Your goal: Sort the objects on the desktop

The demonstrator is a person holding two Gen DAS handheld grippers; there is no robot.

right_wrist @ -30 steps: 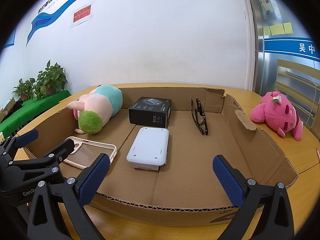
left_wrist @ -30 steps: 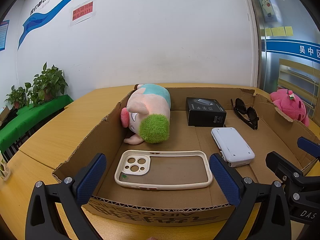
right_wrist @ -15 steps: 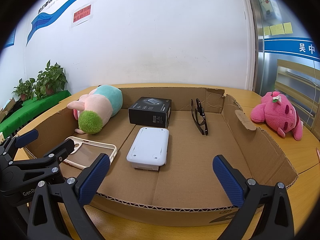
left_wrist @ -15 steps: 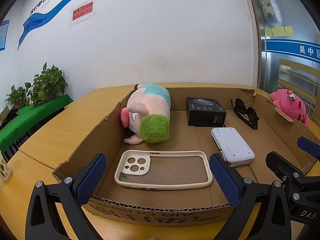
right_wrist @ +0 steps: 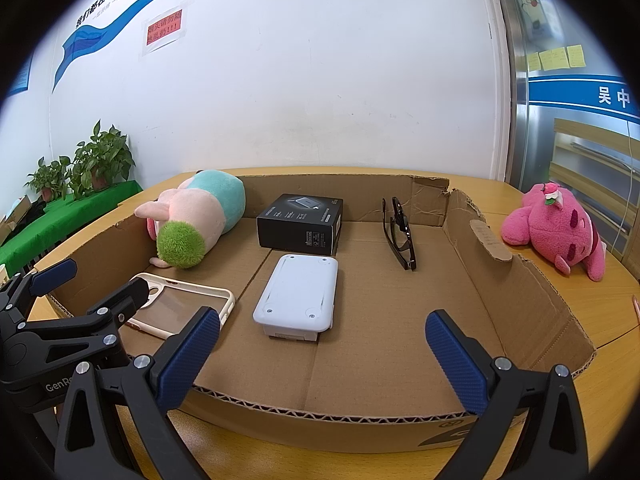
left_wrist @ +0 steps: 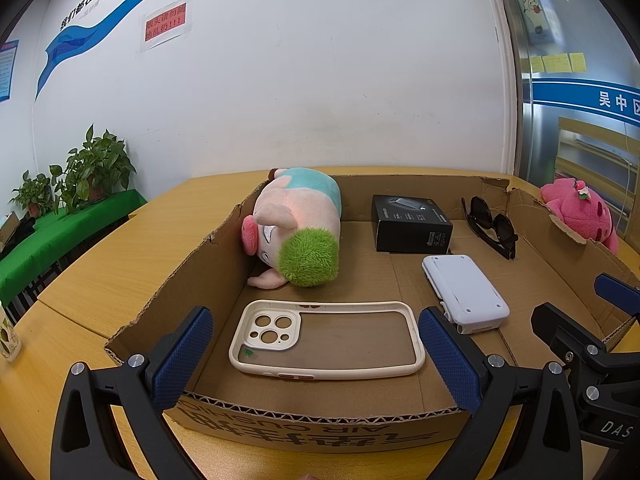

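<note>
A shallow cardboard box (left_wrist: 312,424) (right_wrist: 320,420) lies on the wooden table. In it are a pig plush (left_wrist: 298,224) (right_wrist: 196,216), a cream phone case (left_wrist: 328,338) (right_wrist: 180,304), a black box (left_wrist: 412,224) (right_wrist: 302,224), a white device (left_wrist: 466,294) (right_wrist: 298,296) and black sunglasses (left_wrist: 490,226) (right_wrist: 400,232). My left gripper (left_wrist: 316,356) is open and empty at the box's near edge, in front of the phone case. My right gripper (right_wrist: 322,358) is open and empty at the near edge, right of the left one.
A pink plush (left_wrist: 580,212) (right_wrist: 556,228) lies on the table outside the box's right wall. Potted plants (left_wrist: 80,172) stand on a green-covered table at far left. A white wall rises behind the table.
</note>
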